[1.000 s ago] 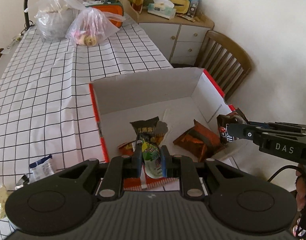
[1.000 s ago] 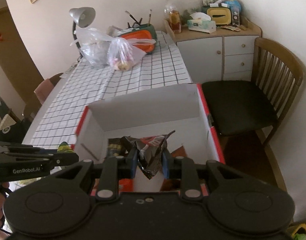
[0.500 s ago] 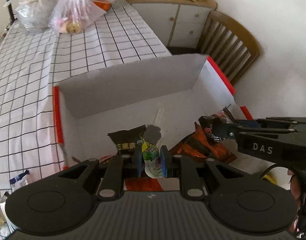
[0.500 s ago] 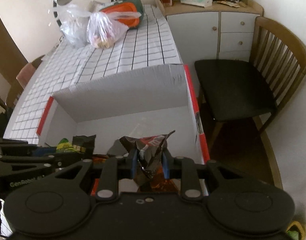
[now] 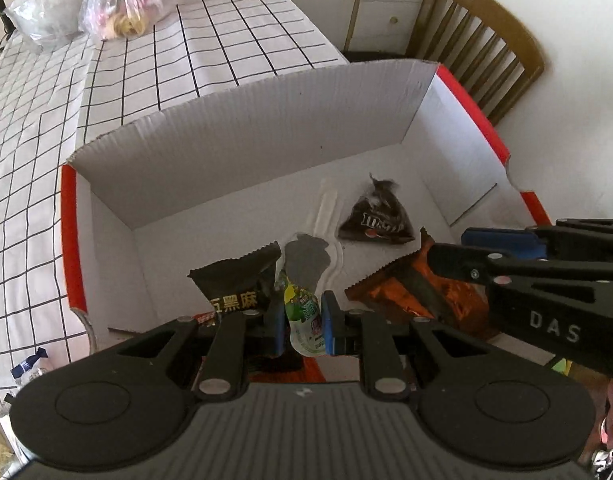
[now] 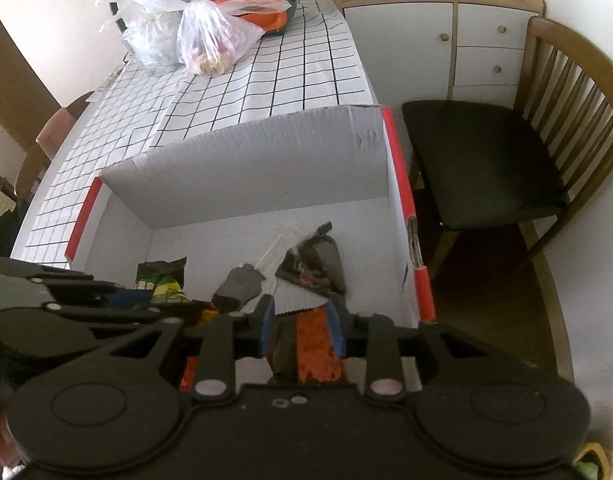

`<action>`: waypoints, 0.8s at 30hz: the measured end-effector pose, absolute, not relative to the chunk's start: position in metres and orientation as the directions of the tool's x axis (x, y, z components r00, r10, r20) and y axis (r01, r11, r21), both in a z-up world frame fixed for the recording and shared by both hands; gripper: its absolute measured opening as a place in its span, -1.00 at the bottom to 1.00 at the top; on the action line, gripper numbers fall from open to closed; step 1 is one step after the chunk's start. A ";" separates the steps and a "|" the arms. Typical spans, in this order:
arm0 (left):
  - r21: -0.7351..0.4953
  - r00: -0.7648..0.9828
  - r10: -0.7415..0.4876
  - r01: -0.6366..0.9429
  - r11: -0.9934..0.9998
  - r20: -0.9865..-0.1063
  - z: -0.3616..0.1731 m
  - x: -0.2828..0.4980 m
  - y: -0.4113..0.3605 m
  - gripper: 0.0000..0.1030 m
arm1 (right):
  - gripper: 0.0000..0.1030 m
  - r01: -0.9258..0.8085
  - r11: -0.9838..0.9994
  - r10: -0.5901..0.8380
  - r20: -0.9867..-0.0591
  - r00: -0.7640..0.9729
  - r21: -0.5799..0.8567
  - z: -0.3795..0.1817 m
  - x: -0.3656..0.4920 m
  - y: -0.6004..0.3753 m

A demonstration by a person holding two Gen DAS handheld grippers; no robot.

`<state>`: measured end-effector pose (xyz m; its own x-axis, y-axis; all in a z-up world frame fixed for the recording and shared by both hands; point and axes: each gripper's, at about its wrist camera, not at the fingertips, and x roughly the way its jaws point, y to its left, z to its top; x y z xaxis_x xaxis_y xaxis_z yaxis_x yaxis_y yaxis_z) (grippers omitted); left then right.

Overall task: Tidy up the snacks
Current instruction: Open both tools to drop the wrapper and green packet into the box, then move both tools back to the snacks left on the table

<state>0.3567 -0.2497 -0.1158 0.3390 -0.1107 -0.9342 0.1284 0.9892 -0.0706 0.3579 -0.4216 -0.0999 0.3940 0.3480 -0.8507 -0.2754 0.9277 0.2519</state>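
Observation:
A white cardboard box with red edges point(image 5: 266, 136) point(image 6: 246, 172) stands open on the checked table. My left gripper point(image 5: 302, 320) is shut on a green and white snack pouch point(image 5: 304, 312) and holds it over the box's near side. My right gripper point(image 6: 300, 328) is open and empty over the box; it shows in the left wrist view point(image 5: 466, 248). A dark brown snack packet point(image 5: 376, 220) point(image 6: 314, 264) lies loose on the box floor. A black packet point(image 5: 236, 280) and an orange packet point(image 5: 414, 292) point(image 6: 310, 344) lie in the box.
Two plastic bags point(image 6: 210, 36) and an orange container point(image 6: 258, 0) sit at the table's far end. A wooden chair point(image 6: 506, 152) stands right of the box, a white cabinet point(image 6: 446, 40) behind it. A small blue and white packet point(image 5: 30, 364) lies on the table left.
My right gripper has opened and dropped the dark brown packet, which now lies on the box floor. Both grippers have moved forward over the box. The left gripper still holds the green pouch.

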 end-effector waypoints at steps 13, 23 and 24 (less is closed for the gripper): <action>-0.111 0.366 -0.146 0.115 0.987 -0.919 -0.106 0.347 -0.249 -0.04 | -0.23 -0.315 0.908 0.396 -0.814 0.425 0.278 -0.084 0.338 -0.429; -0.118 0.448 -0.152 0.103 0.988 -0.881 -0.078 0.319 -0.240 0.19 | 0.11 -0.349 0.883 0.453 -0.767 0.455 0.314 -0.063 0.313 -0.432; -0.117 0.454 -0.151 0.101 0.988 -0.878 -0.076 0.317 -0.239 0.20 | 0.16 -0.353 0.881 0.456 -0.761 0.461 0.314 -0.060 0.310 -0.432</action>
<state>0.3166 -0.2387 -0.0755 0.4544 -0.1509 -0.8779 0.1012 0.9879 -0.1174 0.3101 -0.4322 -0.0604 0.4610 0.4557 -0.7614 -0.3534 0.8814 0.3136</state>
